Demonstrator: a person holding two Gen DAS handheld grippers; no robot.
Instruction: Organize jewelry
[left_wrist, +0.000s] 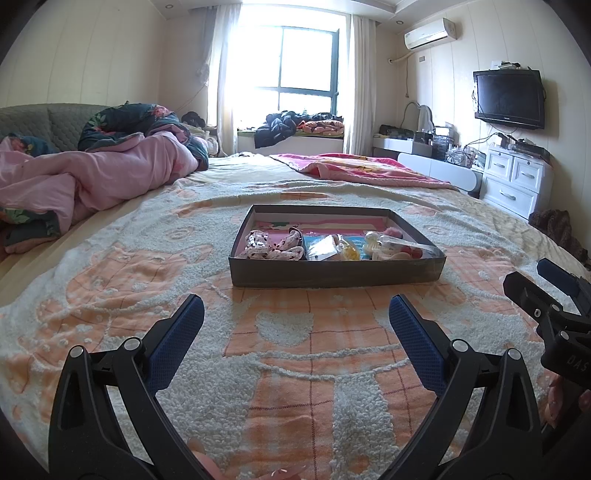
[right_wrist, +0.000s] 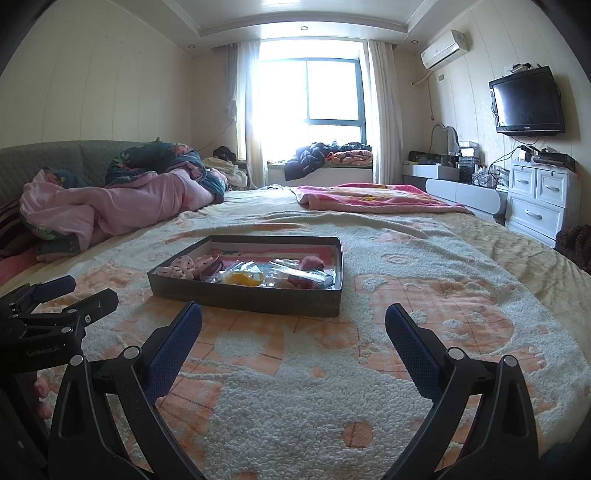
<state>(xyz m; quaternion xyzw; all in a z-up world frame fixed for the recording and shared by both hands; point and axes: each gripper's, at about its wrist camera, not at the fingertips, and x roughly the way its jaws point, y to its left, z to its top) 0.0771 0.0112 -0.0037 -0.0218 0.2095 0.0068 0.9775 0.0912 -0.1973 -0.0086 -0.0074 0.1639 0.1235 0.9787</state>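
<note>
A shallow dark box (left_wrist: 332, 275) sits on the bed ahead of both grippers; it also shows in the right wrist view (right_wrist: 243, 299). Inside lie spotted pink fabric scrunchies (left_wrist: 271, 245), a yellow piece (left_wrist: 350, 254), clear plastic packets (left_wrist: 397, 245) and red pieces (left_wrist: 412, 252). My left gripper (left_wrist: 295, 314) is open and empty, low over the blanket short of the box. My right gripper (right_wrist: 293, 319) is open and empty, to the right of the left one, also short of the box. Each gripper shows at the edge of the other's view.
The bed has a white and orange tufted blanket (left_wrist: 295, 369). A pink quilt heap (left_wrist: 92, 177) lies at the left, a pink blanket (left_wrist: 354, 166) beyond the box. A white drawer unit (left_wrist: 513, 181) and wall TV (left_wrist: 509, 98) stand at the right.
</note>
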